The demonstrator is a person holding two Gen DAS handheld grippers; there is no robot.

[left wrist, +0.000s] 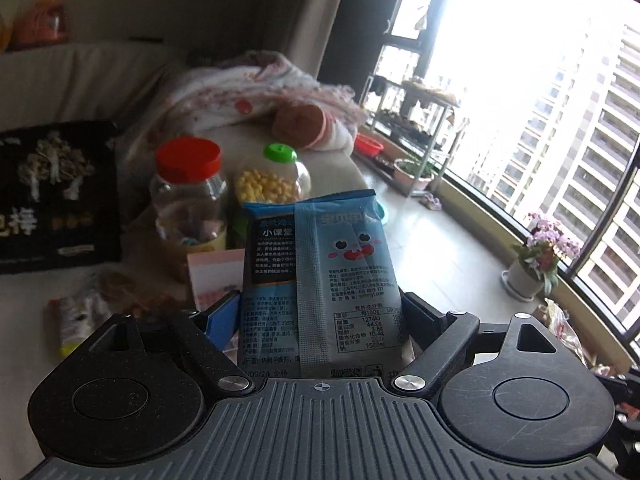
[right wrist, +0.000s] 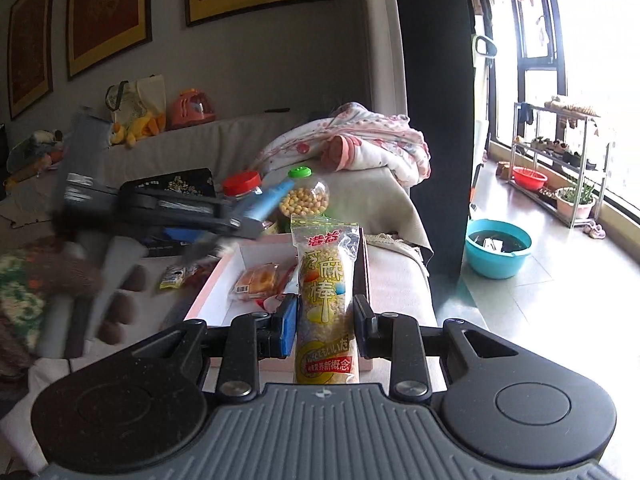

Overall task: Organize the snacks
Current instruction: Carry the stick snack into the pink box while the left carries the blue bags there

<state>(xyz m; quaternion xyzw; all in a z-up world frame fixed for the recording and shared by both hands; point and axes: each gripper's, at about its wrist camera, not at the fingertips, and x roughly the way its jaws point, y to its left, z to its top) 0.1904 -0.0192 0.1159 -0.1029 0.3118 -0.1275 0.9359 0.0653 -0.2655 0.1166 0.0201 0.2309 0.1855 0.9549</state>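
My left gripper [left wrist: 320, 320] is shut on a blue snack packet [left wrist: 324, 256] that stands upright between its fingers. Behind it are a red-lid jar [left wrist: 188, 196], a green-lid jar of yellow balls [left wrist: 272, 180] and the pink box [left wrist: 212, 276]. My right gripper [right wrist: 325, 324] is shut on a tall yellow sesame-stick packet [right wrist: 326, 292], held over the near end of the pink box [right wrist: 248, 254]. In the right wrist view the left gripper [right wrist: 256, 216] shows blurred at the left with the blue packet [right wrist: 268, 198]. An orange wrapped snack [right wrist: 256, 280] lies in the box.
Everything sits on a grey sofa. A black gift box [left wrist: 56, 196] lies at the left, a flowered blanket [right wrist: 360, 140] at the back. Loose snack packets [right wrist: 176, 276] lie beside the box. On the floor to the right are a blue basin [right wrist: 498, 248], a plant rack [right wrist: 560, 168] and a flower pot [left wrist: 528, 272].
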